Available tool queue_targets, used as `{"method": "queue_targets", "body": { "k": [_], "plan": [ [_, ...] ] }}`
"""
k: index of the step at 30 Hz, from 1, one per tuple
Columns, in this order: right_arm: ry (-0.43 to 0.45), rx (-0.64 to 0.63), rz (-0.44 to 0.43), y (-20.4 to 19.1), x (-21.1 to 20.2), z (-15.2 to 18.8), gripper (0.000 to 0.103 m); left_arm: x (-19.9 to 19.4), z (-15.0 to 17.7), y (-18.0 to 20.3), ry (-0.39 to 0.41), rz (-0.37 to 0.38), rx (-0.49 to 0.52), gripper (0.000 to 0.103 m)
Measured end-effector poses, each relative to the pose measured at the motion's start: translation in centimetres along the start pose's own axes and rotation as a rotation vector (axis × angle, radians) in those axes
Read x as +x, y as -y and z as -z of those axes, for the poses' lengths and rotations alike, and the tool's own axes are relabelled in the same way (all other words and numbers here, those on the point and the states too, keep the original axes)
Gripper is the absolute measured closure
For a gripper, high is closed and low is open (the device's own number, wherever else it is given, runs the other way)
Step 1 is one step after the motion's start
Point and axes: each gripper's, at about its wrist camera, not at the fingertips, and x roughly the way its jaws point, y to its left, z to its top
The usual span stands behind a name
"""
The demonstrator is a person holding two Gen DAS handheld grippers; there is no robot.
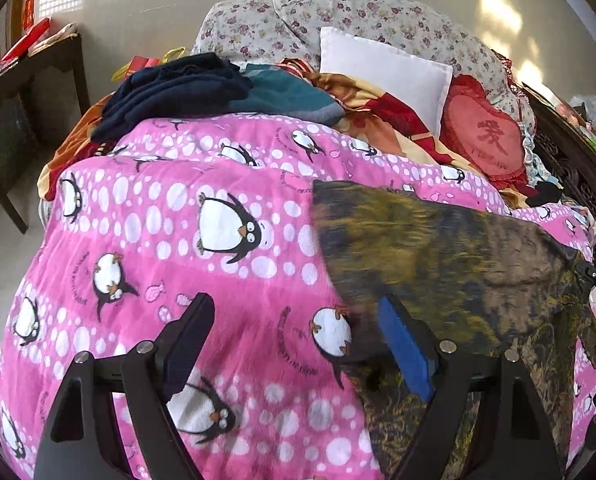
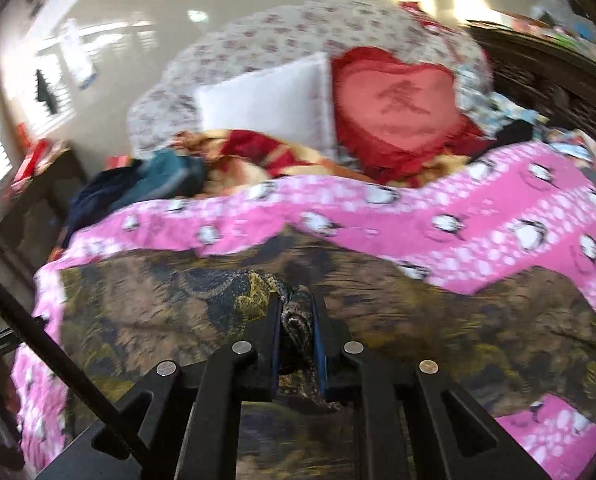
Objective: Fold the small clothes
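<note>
Right gripper (image 2: 296, 322): jaws drawn narrow on a bunched fold of the dark mottled garment (image 2: 178, 304), low centre of the right wrist view; cloth is pinched between the blue pads, which looks like a hold for carrying an edge over
Left gripper (image 1: 294, 332): jaws wide and holding nothing; one finger sits low centre-left over the pink blanket, the blue-padded finger (image 1: 404, 354) lies at the garment's left edge, probably placed to pin or take that side
Garment in left view (image 1: 438, 248): fills the right half of the frame, spread over the pink penguin blanket (image 1: 158, 216), its upper left corner blurred
Garment in right view: stretches across the whole lower half, mostly flat, puckered only where it is pinched
Work surface: the blanket-covered bed gives a broad soft base for flattening cloth
Pile of other clothes (image 1: 186, 84): navy and teal items in the upper left, well apart from the garment, likely kept clear of the folding area
Cushions: white pillow (image 1: 386, 72) and red heart cushion (image 1: 486, 140) at upper right, against a floral pillow
Step judged: a fold just under way, none completed
</note>
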Motion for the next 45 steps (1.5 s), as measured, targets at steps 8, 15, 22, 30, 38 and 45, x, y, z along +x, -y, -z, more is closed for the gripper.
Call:
{"method": "queue_targets", "body": {
  "k": [8,15,22,30,38,45],
  "plan": [
    [-0.103,0.123,0.159,5.1,5.5,0.3,0.085,1.3,1.3,0.6,-0.042,0.033,0.012,0.02],
    [0.019,0.131,0.02,0.7,1.9,-0.7,0.03,0.8,4.6,2.7,-0.043,0.05,0.121,0.02],
    [-0.03,-0.156,-0.37,-14.6,5.0,-2.9,0.03,3.1,5.3,4.2,-0.054,-0.001,0.123,0.02],
    [-0.105,-0.389,-0.369,-25.9,11.1,-0.8,0.03,3.9,4.9,1.7,-0.051,0.062,-0.005,0.052],
    [-0.072,-0.457,-0.398,-28.4,10.8,-1.1,0.102,1.8,6.8,0.8,-0.028,0.166,-0.033,0.091],
    [-0.087,-0.422,-0.398,-31.8,13.6,-0.9,0.102,1.8,8.1,0.3,-0.019,0.191,-0.045,0.091]
  ]
}}
